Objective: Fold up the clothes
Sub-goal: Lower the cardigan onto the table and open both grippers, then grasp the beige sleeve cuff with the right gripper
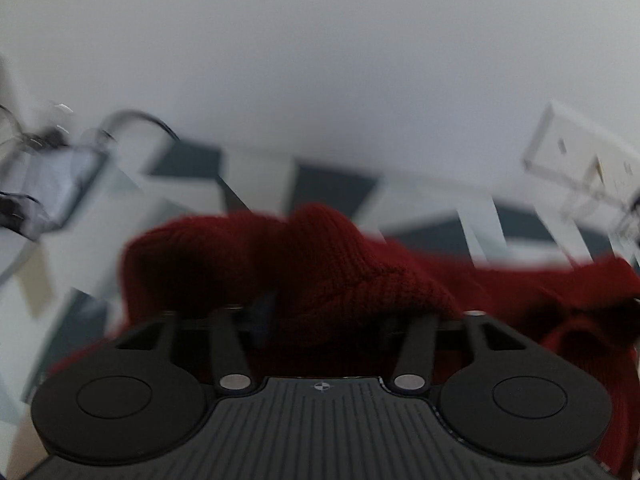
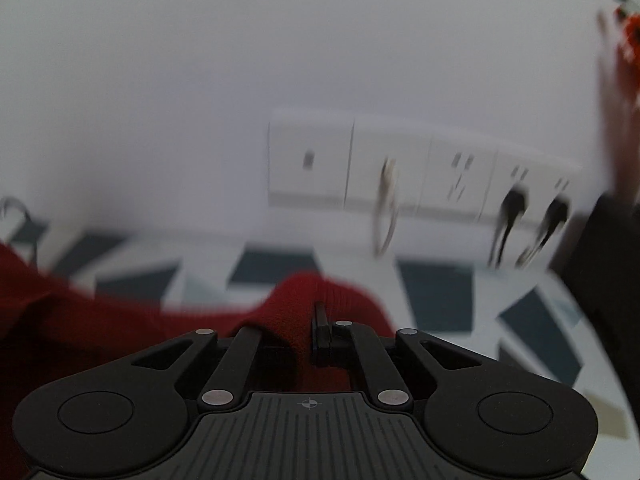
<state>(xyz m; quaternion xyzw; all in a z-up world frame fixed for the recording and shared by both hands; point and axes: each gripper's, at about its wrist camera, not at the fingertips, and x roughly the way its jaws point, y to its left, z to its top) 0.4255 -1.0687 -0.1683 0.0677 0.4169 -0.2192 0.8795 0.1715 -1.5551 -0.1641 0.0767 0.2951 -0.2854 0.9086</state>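
A dark red knitted garment lies bunched on a table with a white and dark blue geometric pattern. In the left wrist view it is heaped over my left gripper and hides both fingertips, so I cannot see how the jaws stand. In the right wrist view my right gripper is shut on a fold of the same red garment, which trails off to the left. Both views are blurred by motion.
A white wall stands behind the table. A row of white wall sockets with black plugs is at the right. A transparent object with cables sits at the far left. A dark object is at the right edge.
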